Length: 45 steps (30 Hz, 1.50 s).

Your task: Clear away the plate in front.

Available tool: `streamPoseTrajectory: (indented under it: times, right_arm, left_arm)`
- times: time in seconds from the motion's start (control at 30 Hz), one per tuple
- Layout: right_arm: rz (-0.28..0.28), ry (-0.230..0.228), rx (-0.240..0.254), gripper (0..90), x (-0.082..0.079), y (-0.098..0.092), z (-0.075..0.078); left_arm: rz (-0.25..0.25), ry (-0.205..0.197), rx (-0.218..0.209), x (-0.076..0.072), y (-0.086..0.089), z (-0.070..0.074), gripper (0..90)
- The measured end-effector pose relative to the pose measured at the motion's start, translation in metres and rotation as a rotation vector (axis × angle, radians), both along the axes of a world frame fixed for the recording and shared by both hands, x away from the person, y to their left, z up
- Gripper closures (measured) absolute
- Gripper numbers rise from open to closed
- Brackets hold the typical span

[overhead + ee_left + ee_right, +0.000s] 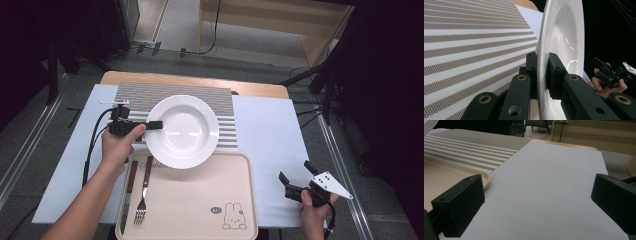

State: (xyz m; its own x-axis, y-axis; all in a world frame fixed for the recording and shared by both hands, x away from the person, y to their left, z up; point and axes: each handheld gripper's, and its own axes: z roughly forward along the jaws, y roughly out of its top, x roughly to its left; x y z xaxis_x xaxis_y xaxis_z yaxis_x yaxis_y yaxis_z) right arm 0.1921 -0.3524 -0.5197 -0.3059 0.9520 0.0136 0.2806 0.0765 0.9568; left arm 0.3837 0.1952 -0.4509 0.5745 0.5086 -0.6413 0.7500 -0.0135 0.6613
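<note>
Two layers cover the wooden table (260, 90): a pale blue-grey sheet (270, 135), and on its far left part a brown-and-white striped mat (200, 92); a beige tray (200, 200) with a rabbit drawing sits at the near edge, a knife (128, 192) and a fork (143, 192) lying side by side along its left side; around the table the floor is grey carpet, with cables beyond the far edge and a light wooden cabinet (310, 30) behind. The left gripper (156, 124) pinches the left rim of the white plate (182, 131), one jaw on each face of the rim; the plate overlaps the mat and the tray's far edge. The right gripper (295, 172) rests at the sheet's near right corner, jaws spread wide with nothing between them.
</note>
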Motion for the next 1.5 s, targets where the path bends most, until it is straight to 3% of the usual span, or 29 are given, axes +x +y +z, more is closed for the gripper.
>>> streamPoseTrajectory:
  times: [0.83, 1.5]
  right_arm:
    - [0.0, 0.001, -0.003, 0.0, 0.0, 0.001, 0.0]
    - [-0.004, 0.001, -0.002, 0.0, -0.001, 0.001, 0.0]
  left_arm:
    - [-0.076, 0.022, -0.004, -0.046, -0.007, -0.019, 79.5]
    - [-0.13, 0.069, -0.001, -0.077, -0.016, -0.038, 79.5]
